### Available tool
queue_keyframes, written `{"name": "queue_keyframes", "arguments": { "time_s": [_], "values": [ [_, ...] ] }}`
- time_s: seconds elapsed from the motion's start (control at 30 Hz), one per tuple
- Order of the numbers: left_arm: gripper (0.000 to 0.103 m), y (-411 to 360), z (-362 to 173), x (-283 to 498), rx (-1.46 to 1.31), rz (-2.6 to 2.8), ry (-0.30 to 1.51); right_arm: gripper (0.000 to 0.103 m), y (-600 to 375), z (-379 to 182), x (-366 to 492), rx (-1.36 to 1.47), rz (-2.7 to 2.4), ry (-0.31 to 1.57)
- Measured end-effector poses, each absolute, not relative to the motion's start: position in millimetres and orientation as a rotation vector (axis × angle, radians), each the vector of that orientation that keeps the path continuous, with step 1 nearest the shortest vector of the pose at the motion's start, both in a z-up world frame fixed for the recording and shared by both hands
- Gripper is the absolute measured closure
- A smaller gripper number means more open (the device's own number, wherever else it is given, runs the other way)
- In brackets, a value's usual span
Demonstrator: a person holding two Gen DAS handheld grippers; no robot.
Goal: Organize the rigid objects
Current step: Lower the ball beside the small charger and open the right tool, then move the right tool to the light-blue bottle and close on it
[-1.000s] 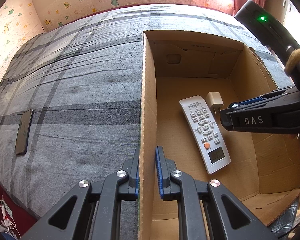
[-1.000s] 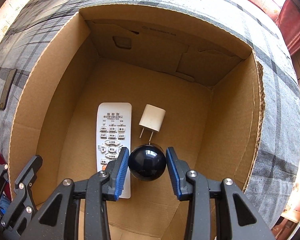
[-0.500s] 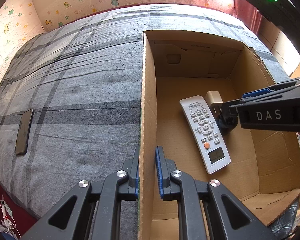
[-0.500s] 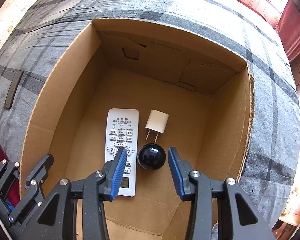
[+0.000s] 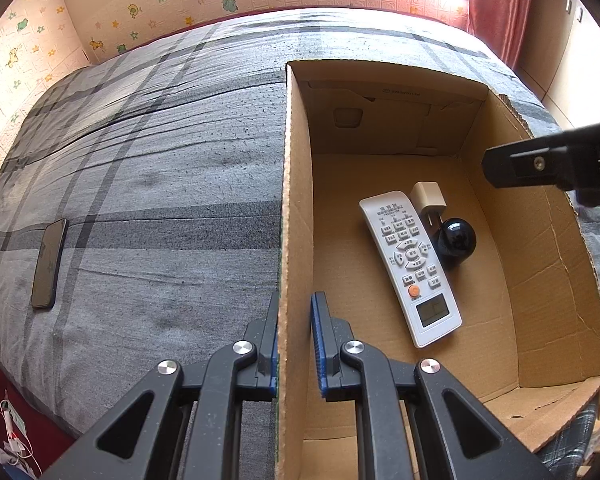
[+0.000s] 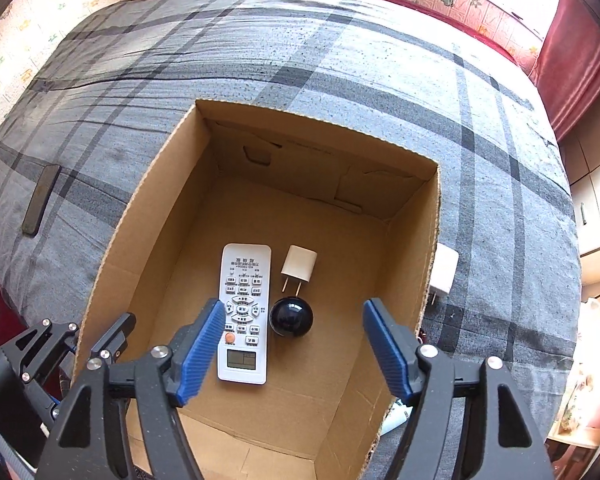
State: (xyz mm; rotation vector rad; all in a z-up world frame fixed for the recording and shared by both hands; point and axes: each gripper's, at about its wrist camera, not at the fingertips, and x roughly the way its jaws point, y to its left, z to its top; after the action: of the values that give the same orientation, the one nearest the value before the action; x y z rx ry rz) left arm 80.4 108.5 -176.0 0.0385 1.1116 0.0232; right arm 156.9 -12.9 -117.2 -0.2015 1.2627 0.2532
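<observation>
A brown cardboard box (image 5: 296,184) stands open on a grey plaid bed. My left gripper (image 5: 296,306) is shut on the box's left wall near its front corner. On the box floor lie a white remote (image 6: 244,312), a white plug charger (image 6: 299,264) and a glossy black ball (image 6: 291,317), close together. My right gripper (image 6: 295,310) hovers above the box, and its jaws are opening wide with nothing between the blue pads. The ball rests free on the floor far below them. One right finger (image 5: 512,164) shows over the box's right wall in the left wrist view.
A dark phone (image 5: 49,264) lies flat on the bed left of the box. A second white charger (image 6: 444,270) sits on the bedding against the box's right outer wall, with a small white tube (image 6: 396,416) nearer me. Patterned walls and a red curtain border the bed.
My right gripper let go of the black ball, spread its jaws and rose out of the box. The ball stays beside the remote. The left gripper has not moved.
</observation>
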Motion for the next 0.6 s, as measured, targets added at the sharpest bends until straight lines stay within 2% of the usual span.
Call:
{"name": "queue_keyframes", "arguments": {
  "time_s": [0.1,0.27,0.6],
  "values": [
    [0.089,108,-176,81,0.037,0.023,1.112,0.011,-20,-107,156,-0.191,0.244,1.248],
    [0.089,109,-176,81,0.038,0.023,1.112,0.001,-39,-95,156,-0.166,0.229,1.233],
    [0.089,109,-176,80,0.039,0.022,1.112,0.000,-81,-76,151,-0.132,0.181,1.191]
  ]
}}
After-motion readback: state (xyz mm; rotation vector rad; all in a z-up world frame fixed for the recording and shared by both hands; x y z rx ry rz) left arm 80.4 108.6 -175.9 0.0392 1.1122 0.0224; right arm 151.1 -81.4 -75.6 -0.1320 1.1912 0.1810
